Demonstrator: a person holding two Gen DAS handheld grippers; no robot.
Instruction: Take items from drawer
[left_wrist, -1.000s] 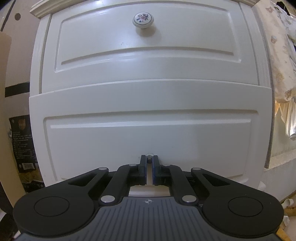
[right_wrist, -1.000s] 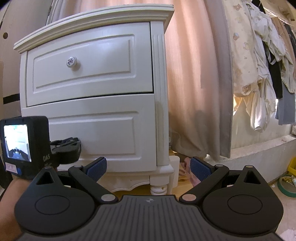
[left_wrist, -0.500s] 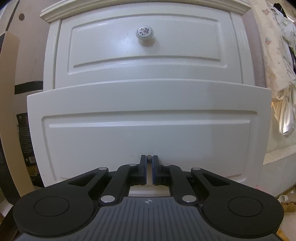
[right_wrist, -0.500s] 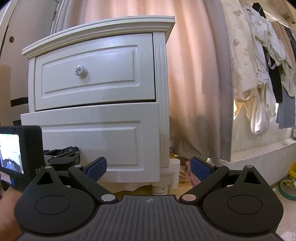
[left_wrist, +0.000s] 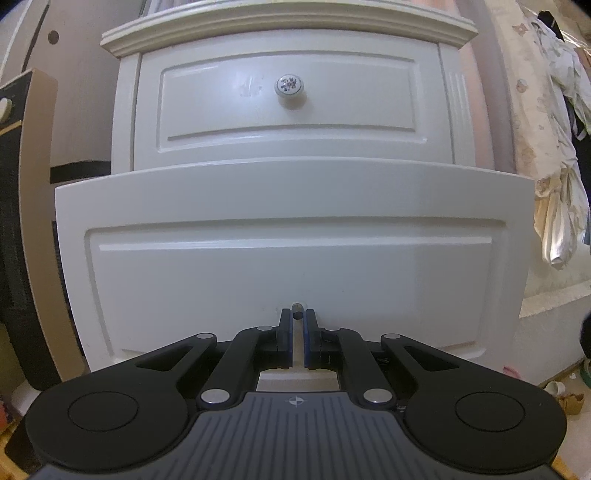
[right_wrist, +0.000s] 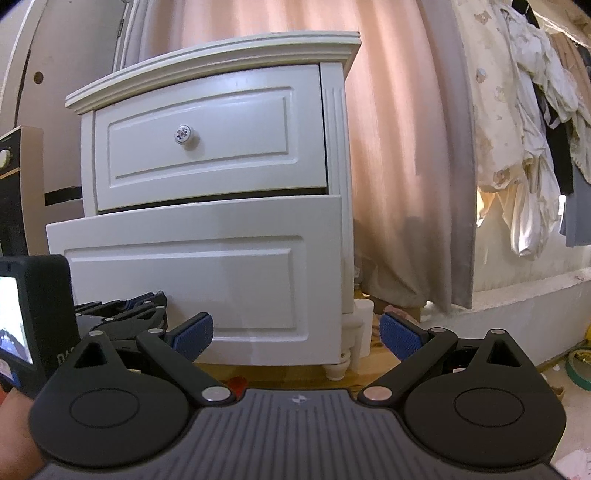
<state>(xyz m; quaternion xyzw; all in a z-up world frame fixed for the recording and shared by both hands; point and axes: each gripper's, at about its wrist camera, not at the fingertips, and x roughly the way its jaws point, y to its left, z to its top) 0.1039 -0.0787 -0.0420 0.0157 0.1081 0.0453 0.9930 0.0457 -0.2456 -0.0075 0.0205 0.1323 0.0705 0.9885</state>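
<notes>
Floor: bare wooden boards (right_wrist: 373, 360) under and in front of the white nightstand (right_wrist: 334, 155); scraps and a roll of green tape (right_wrist: 580, 369) lie at about 4 o'clock in the right wrist view.
Room: a pink curtain (right_wrist: 399, 155) hangs just behind the nightstand at 1 o'clock, with pale clothes (right_wrist: 517, 155) hanging further out at 2 o'clock; a tan and black panel (left_wrist: 33, 221) stands at 9 o'clock in the left wrist view.
Lower drawer: the lower drawer (left_wrist: 291, 258) stands pulled out from the nightstand, its front well forward of the upper drawer (left_wrist: 288, 107); a dark gap shows above its top edge, and what lies inside is hidden.
Upper drawer: flush with the frame, a flowered knob (left_wrist: 290, 85) at its middle.
Left gripper: the left gripper (left_wrist: 297, 325) is pinched tight on the small metal stub (left_wrist: 296, 309) that sticks out at the lower middle of the drawer front.
Right gripper: the right gripper (right_wrist: 295, 334) is spread wide with nothing between its blue pads (right_wrist: 400, 336), held low, apart from the drawer's right corner.
Free room: open floor at 3 to 5 o'clock; the curtain hem and a ledge (right_wrist: 517, 314) close that side.
</notes>
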